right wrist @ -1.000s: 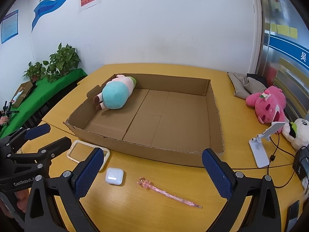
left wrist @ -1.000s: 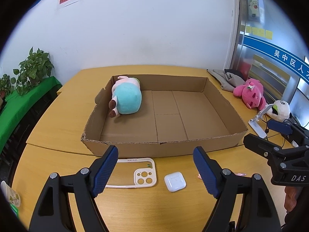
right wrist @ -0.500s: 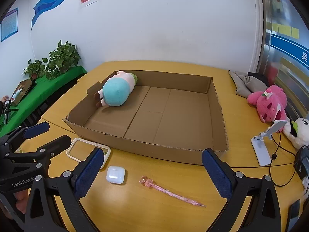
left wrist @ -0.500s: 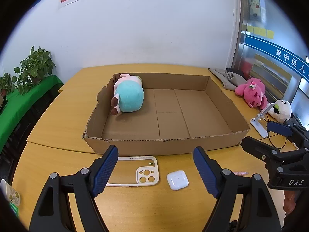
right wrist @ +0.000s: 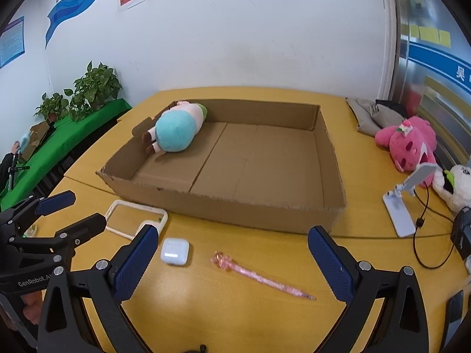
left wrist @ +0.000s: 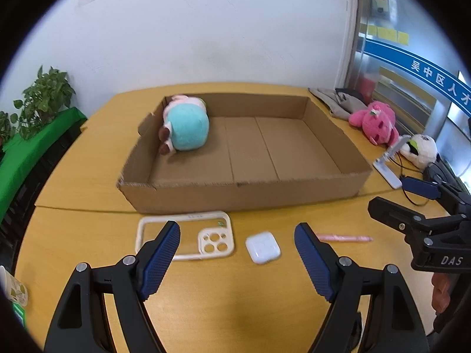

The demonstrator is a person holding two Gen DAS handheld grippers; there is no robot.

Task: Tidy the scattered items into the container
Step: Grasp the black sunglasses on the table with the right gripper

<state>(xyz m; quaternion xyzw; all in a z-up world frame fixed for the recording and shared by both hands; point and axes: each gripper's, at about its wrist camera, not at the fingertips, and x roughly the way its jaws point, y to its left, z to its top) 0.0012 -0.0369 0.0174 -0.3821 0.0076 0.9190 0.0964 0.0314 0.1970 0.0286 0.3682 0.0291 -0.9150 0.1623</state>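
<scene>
Cardboard box (left wrist: 241, 197) mid-frame holds a plush (left wrist: 187, 131) at its upper left; in front lie a phone case (left wrist: 188, 235), earbud case (left wrist: 263, 247) and pink pen (right wrist: 262, 278). Left gripper (left wrist: 237, 253) and right gripper (right wrist: 231, 260) both gape empty above the table (left wrist: 220, 309)

My view of the yellow wooden table (right wrist: 253, 317), on it the cardboard box (right wrist: 235, 203), phone case (left wrist: 188, 236), white earbud case (right wrist: 175, 251), pink pen (right wrist: 259, 276), white phone stand (right wrist: 403, 206), pink plush (right wrist: 409, 142), folded grey cloth (right wrist: 371, 114)
</scene>
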